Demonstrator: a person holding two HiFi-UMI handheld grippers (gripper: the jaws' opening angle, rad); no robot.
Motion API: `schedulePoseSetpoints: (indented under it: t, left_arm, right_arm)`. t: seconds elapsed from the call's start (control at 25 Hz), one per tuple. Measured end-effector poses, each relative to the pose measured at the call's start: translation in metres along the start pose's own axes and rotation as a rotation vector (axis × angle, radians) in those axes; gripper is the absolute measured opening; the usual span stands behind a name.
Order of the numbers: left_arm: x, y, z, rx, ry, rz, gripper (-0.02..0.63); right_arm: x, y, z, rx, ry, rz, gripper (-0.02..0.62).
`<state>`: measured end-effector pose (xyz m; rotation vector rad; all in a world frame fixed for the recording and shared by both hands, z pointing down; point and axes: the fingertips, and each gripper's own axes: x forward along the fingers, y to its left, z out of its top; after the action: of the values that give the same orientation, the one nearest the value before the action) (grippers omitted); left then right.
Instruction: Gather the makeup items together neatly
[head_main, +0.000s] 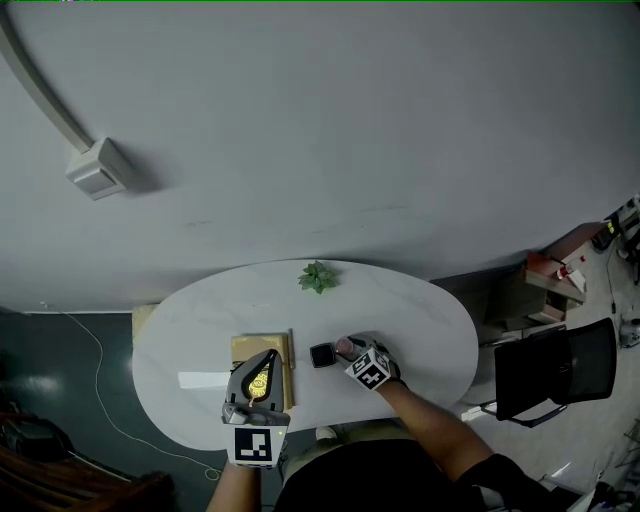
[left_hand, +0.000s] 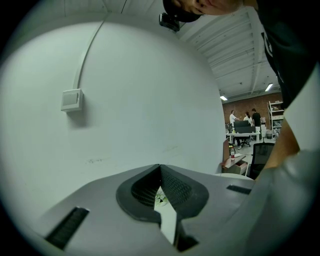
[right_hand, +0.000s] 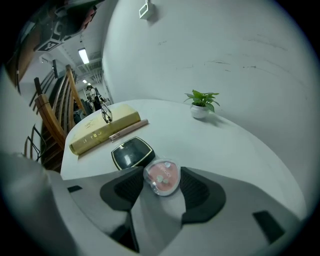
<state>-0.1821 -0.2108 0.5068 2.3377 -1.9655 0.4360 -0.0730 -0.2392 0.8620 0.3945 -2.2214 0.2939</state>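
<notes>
One white table (head_main: 420, 310); grey wall (head_main: 350, 120) behind; pink compact (right_hand: 162, 177) held.

A: What place is this?
B: An open office: to the right beyond the left claw (left_hand: 160, 172) stand work desks (left_hand: 242, 135), people (left_hand: 245, 118), an office chair (left_hand: 260, 155), a brick wall (left_hand: 250, 106) and ceiling strip lights (left_hand: 270, 87).

In view are one white surface (head_main: 420, 320), one potted plant (head_main: 317, 277) at upper middle, one gold box (head_main: 258, 347), one slim pink stick (right_hand: 127, 131), one white strip (head_main: 203, 380) at left, one black square compact (head_main: 322, 355) and one round pink compact (right_hand: 161, 177).
</notes>
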Motion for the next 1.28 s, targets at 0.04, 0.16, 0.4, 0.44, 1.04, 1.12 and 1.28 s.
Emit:
schedulePoseSetpoints:
  t: [0.04, 0.16, 0.4, 0.44, 1.04, 1.12, 1.28]
  left_arm:
    - [0.002, -0.002, -0.003, 0.012, -0.002, -0.010, 0.021]
    - [0.009, -0.009, -0.009, 0.030, -0.017, -0.033, 0.021]
    - [0.011, -0.022, -0.020, 0.024, -0.013, -0.062, 0.021]
    - [0.011, -0.023, -0.021, 0.030, -0.014, -0.067, 0.021]
    - [0.000, -0.049, -0.032, -0.023, 0.002, -0.088, 0.021]
    - [0.000, -0.052, -0.033, -0.030, 0.004, -0.093, 0.021]
    - [0.001, -0.055, -0.032, -0.006, 0.006, -0.111, 0.021]
  right_arm:
    - [0.000, -0.001, 0.000, 0.017, -0.012, -0.006, 0.244]
    - [0.000, -0.006, -0.003, 0.106, -0.035, -0.033, 0.242]
    - [-0.011, -0.014, -0.014, 0.225, -0.086, -0.078, 0.242]
    - [-0.014, -0.017, -0.016, 0.229, -0.090, -0.085, 0.242]
    - [-0.074, -0.095, -0.078, 0.315, -0.085, -0.244, 0.242]
    - [-0.084, -0.110, -0.092, 0.337, -0.072, -0.278, 0.242]
    - [-0.104, -0.140, -0.116, 0.379, -0.051, -0.347, 0.242]
